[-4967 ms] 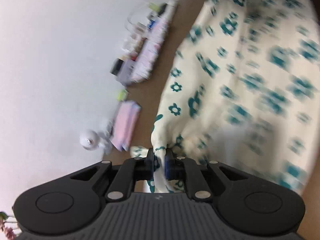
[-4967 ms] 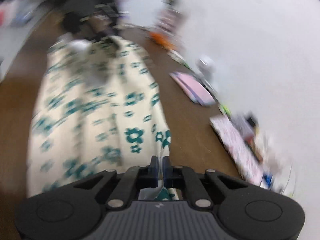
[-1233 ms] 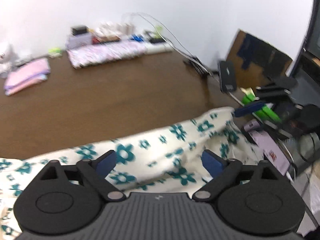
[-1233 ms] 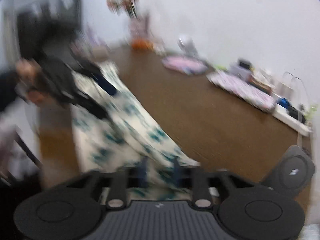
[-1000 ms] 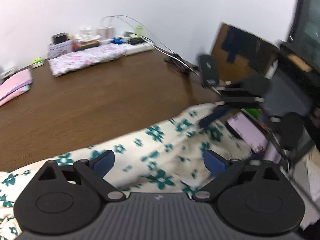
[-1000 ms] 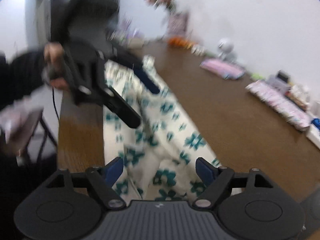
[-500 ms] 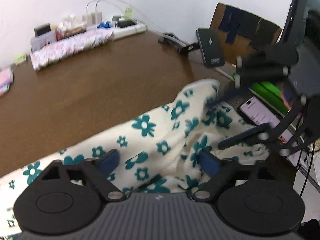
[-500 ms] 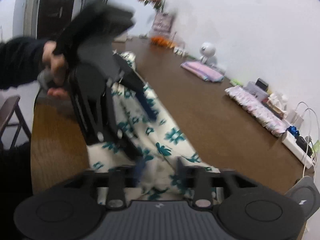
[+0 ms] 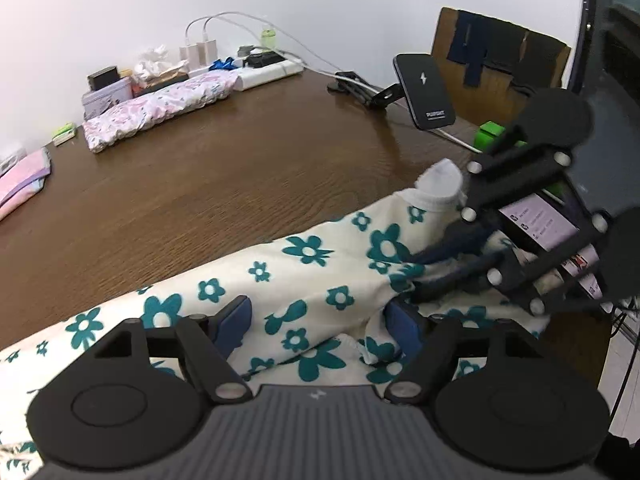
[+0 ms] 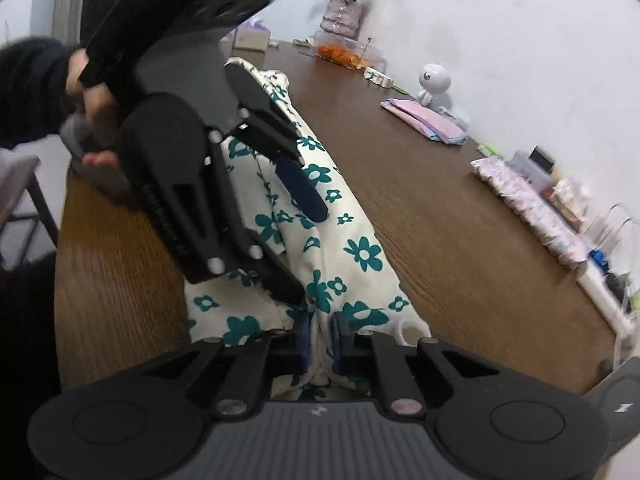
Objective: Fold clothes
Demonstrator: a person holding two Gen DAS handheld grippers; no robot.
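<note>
Floral garment (image 9: 304, 276) is being gathered anew: right gripper (image 10: 320, 338) is closing onto its end, left gripper (image 9: 316, 322), earlier wide, narrowing astride it.

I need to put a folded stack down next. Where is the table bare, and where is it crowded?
Bare wood runs across the middle of the table, between the floral garment and the wall-side row: pink folded cloth, patterned pouch, power strip. It is crowded along that row and at the garment's end, where both grippers meet.
</note>
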